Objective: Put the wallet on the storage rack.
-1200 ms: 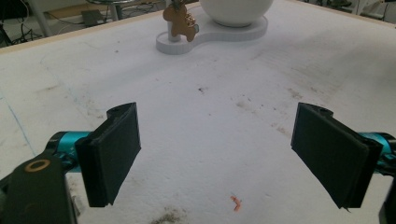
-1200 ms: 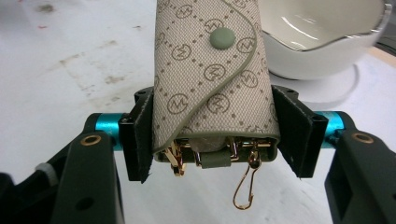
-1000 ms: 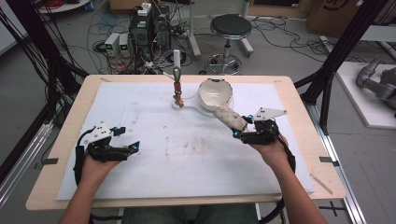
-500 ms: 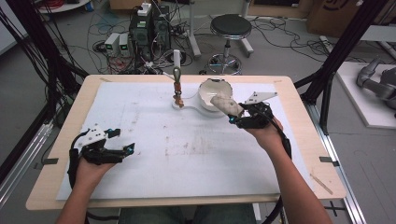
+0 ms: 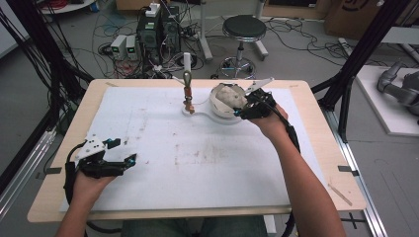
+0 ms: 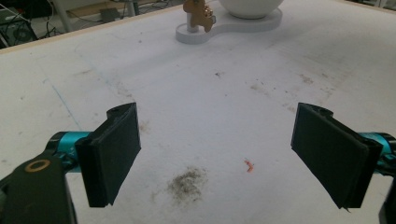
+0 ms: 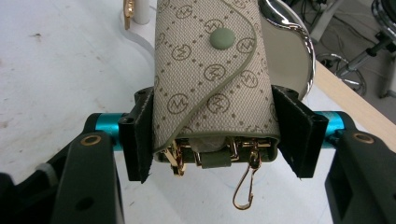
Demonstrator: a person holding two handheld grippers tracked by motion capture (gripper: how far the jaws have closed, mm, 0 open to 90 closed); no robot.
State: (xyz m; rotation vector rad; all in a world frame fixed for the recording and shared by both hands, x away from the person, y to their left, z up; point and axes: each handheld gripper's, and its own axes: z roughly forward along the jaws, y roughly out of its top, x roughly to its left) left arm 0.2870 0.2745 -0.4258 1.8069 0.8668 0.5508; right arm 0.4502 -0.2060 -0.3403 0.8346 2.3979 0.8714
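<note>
A beige patterned key pouch with a green snap and gold hooks sits between the jaws of my right gripper, which is shut on it. In the high view that gripper holds the pouch over the white bowl at the table's far side. The bowl stands on a white base beside a short post with a gold clip. My left gripper rests near the front left of the table. Its jaws stand wide open over bare white mat, with nothing between them.
A white mat with faint stains covers most of the wooden table. Behind the table are a stool, computer boxes and cables on the floor. Black frame posts stand at both sides.
My right gripper has carried the pouch away from me and up, from the mat right of the bowl to over the bowl. The left gripper has stayed in place.
</note>
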